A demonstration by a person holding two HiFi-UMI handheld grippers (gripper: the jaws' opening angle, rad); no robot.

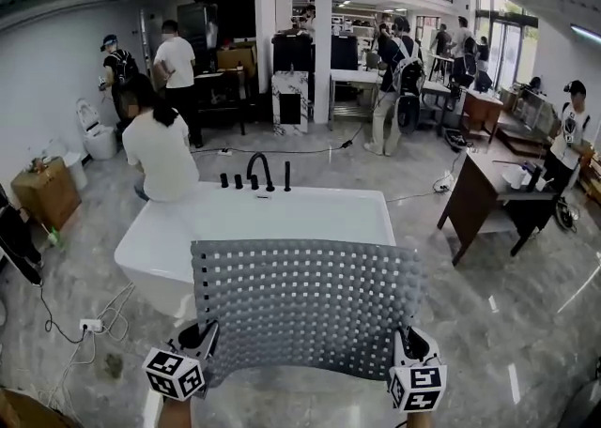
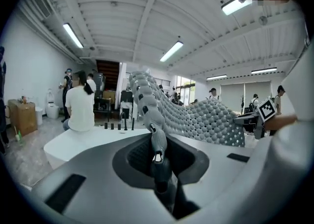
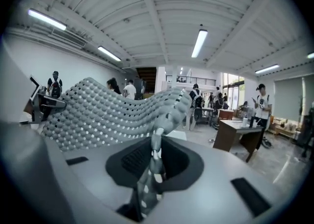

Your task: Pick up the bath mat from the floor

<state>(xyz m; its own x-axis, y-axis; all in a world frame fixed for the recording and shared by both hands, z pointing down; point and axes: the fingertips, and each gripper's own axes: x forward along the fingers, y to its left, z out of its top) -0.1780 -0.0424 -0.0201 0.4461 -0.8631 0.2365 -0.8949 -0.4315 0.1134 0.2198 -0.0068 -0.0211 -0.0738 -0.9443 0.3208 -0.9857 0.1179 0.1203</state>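
Bath mat (image 1: 305,309) is already off the floor, held up spread in front of the bathtub (image 1: 282,215). A near corner each is pinched tight by the left claw (image 2: 157,155) and right claw (image 3: 154,152), probably so it's kept stretched wide instead of bunched up.

Left hand-held gripper (image 1: 201,334): low at the head view's left, jaws pointing up and away, marker cube (image 1: 175,374) facing the camera. Jaws nearly together, pinching the near-left corner of the bath mat (image 1: 310,309).
Left hand (image 1: 175,413): under the cube, only partly in frame.
Right hand-held gripper (image 1: 404,337): low at right, level with the left, same upward pose. Jaws nearly together, clamped on the mat's near-right corner.
Right hand (image 1: 420,420): below its cube, mostly cut off.
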